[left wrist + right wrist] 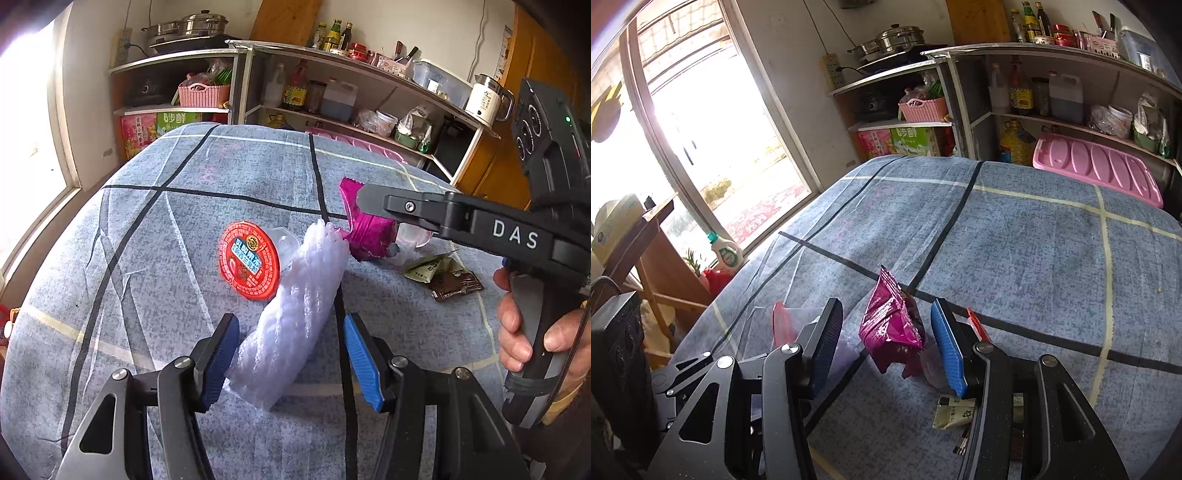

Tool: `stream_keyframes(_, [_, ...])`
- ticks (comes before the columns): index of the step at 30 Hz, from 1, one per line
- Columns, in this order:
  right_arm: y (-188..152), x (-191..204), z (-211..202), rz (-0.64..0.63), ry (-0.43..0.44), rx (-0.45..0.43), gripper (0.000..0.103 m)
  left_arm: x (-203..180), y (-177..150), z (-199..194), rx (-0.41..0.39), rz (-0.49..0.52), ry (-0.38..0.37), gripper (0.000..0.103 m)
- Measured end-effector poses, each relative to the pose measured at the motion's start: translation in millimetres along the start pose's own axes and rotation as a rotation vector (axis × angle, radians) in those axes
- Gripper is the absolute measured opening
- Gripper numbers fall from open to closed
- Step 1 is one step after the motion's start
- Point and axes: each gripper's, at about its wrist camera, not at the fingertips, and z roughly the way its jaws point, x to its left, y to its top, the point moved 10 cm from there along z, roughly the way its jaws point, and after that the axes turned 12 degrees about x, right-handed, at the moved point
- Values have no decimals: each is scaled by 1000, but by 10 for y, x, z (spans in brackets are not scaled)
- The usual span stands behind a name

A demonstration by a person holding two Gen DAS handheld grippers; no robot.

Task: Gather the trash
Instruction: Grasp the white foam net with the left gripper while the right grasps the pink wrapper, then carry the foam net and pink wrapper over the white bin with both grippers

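A white foam net sleeve lies on the blue checked cloth, its near end between the open fingers of my left gripper. A clear cup with a red round lid lies beside it. My right gripper is open, its fingers on either side of a crumpled magenta wrapper; the same wrapper shows in the left wrist view behind the right gripper's finger. A green and brown sachet lies to the right; it also shows in the right wrist view. A small clear cup lies behind the wrapper.
Metal shelves with bottles, pots and a pink basket stand behind the table. A pink plastic lid lies at the table's far edge. A bright window is at the left, with a wooden stand below it.
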Motion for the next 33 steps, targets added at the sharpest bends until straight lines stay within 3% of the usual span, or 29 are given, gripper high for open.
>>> stream_keyframes(4, [-25,25,24,-15,-8,5,50,6,5,20,1,-8,-11,58])
stream_keyframes(6, [-36,44,22,-27,-16,4,44,2,6,21,-4,-9,-16,58])
stream_keyframes(10, [-68,56,47,-29,-25,14,32,-17,-7,11,-4,-6,-22,43])
stream_keyframes(15, [-104,44,33,-24,-27,12,26,-71,-36,3,-7,10,-30,34])
stream_keyframes(22, [-144,109,-80,-36,-17,-11,23,-113,-84,-46,-9,12,-46,28])
stream_keyframes(33, [-332,170,-417,-24,26,-53,23,-235,-205,-333,-49,16,-58,28])
